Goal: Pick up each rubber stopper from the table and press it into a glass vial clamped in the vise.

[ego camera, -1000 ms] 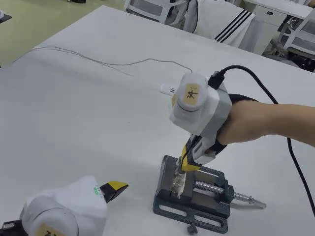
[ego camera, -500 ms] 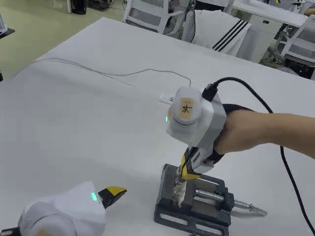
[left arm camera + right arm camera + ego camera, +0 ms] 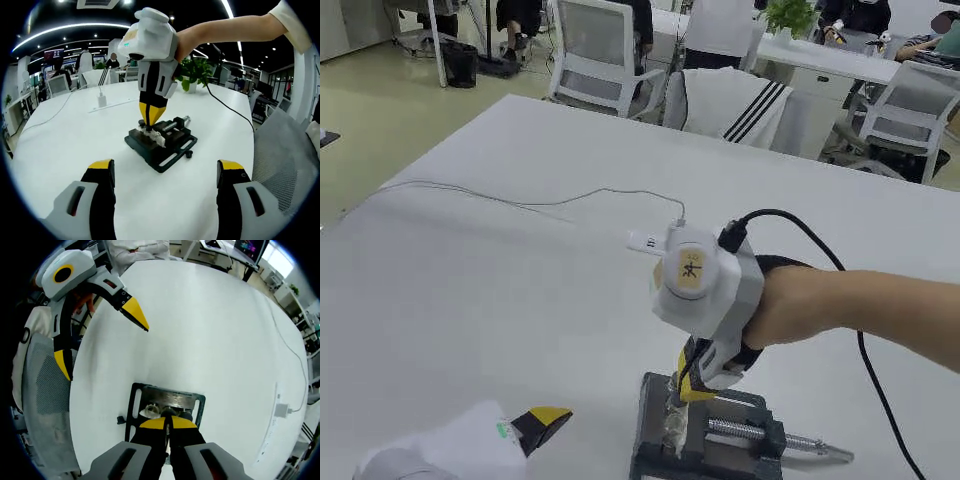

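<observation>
white worktop carried a dark vise. right hand-held gripper stood clenched over its glass vials; left hand-held gripper hung released.

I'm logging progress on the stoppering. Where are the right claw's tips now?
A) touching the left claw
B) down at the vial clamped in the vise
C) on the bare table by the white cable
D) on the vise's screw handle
B: the right claw points its shut tips down at the vial in the vise.

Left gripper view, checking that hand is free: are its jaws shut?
No, the left gripper has its yellow-tipped jaws wide apart, holding nothing.
</observation>
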### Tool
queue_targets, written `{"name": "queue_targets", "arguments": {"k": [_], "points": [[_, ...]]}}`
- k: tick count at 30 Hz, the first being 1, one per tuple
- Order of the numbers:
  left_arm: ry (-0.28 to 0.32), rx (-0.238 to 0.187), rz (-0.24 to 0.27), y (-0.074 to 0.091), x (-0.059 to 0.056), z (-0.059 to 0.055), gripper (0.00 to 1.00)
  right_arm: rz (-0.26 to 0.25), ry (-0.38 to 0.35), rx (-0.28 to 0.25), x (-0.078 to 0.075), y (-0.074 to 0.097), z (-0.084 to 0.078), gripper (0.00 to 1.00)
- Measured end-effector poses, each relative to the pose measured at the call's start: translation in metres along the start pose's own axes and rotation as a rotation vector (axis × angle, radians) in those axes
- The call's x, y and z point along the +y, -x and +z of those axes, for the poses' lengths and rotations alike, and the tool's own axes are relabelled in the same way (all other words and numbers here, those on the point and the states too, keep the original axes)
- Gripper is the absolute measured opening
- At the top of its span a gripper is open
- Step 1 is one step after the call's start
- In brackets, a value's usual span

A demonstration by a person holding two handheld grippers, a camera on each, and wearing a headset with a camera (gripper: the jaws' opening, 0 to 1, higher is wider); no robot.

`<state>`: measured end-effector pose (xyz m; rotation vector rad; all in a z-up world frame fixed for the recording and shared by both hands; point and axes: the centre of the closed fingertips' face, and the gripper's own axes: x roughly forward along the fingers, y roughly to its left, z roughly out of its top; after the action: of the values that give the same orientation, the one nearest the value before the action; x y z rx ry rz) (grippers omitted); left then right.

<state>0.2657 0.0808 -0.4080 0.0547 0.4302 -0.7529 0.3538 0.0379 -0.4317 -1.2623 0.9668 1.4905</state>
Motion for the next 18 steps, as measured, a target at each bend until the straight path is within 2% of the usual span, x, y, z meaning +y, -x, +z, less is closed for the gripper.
{"name": "queue_targets", "arguments": {"k": [9, 18], "points": [[-0.013, 0.0, 0.005, 0.0052, -0.0065, 0.0009, 0.82, -0.019, 0.014, -0.017, 0.0005, 0.0, 0.0029, 0.0], [-0.013, -0.007, 0.021, 0.0098, -0.004, 0.0015, 0.82, -0.034, 0.038, -0.021, -0.0015, 0.0001, 0.0044, 0.0]]}}
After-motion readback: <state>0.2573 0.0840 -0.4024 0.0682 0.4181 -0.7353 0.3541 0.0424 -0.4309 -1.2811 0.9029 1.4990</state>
